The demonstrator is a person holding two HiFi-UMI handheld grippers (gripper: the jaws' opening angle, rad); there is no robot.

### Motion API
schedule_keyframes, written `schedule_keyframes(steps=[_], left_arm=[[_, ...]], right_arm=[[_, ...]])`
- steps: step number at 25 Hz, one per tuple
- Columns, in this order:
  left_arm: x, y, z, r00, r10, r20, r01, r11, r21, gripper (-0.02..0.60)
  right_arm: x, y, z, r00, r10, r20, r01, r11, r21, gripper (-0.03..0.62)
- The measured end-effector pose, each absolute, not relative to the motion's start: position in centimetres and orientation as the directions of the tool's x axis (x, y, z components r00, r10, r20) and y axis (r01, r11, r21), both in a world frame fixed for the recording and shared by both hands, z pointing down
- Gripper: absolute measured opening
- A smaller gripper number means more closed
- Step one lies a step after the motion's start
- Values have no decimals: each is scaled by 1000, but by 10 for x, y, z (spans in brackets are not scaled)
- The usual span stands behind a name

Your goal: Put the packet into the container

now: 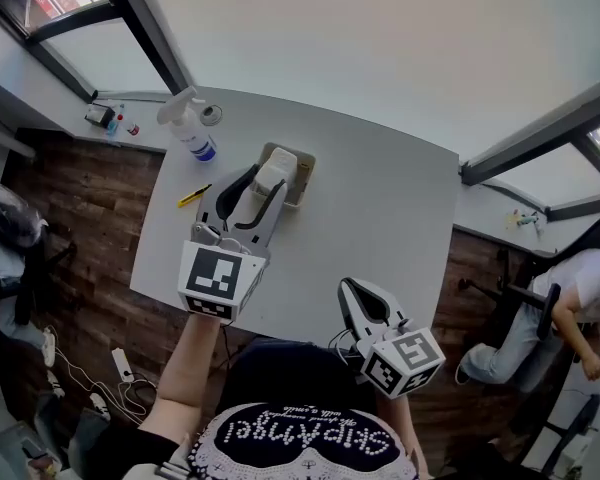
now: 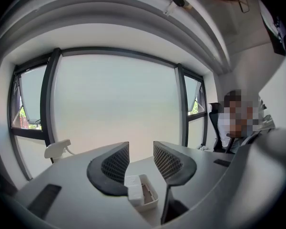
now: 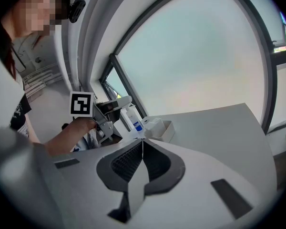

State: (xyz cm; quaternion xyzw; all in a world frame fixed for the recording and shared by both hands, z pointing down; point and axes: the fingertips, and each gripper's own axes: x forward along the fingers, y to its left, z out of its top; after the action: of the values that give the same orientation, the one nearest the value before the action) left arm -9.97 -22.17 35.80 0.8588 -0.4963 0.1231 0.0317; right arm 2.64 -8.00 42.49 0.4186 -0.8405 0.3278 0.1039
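1. Head view: a grey table (image 1: pixel 380 208) fills the middle of the scene, standing on dark wood flooring beside large windows.
2. At the right edge of the head view, a person (image 1: pixel 565 303) sits in an office chair, well apart from the table.
3. The left gripper (image 1: pixel 263 183) hangs over the far side of the table. In the left gripper view its jaws stand partly apart with nothing between the pads (image 2: pixel 115 165), and they frame the window beyond.
4. The right gripper (image 1: pixel 355 293) is near the table's front edge. In the right gripper view its jaws are pressed together and empty.
5. A spray bottle (image 1: pixel 190 128) with a blue label stands near the table's far left corner.
6. The container (image 1: pixel 302 168), a small pale tray, sits on the table below the left gripper.
7. The packet (image 1: pixel 273 173), white, lies inside the container at its left side, rising above the rim and clear of both jaws.
8. A yellow pen-like item (image 1: pixel 193 196) lies on the table left of the container.
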Motion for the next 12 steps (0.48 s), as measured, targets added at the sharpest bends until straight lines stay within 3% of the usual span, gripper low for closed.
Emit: schedule_keyframes(steps=[12], left_arm=[[-97,-168,330,475,-861,182,-872,-489,-37,82]], right_arm=[[22,-78,419,-647,-629,431,-757,464,-459,15]])
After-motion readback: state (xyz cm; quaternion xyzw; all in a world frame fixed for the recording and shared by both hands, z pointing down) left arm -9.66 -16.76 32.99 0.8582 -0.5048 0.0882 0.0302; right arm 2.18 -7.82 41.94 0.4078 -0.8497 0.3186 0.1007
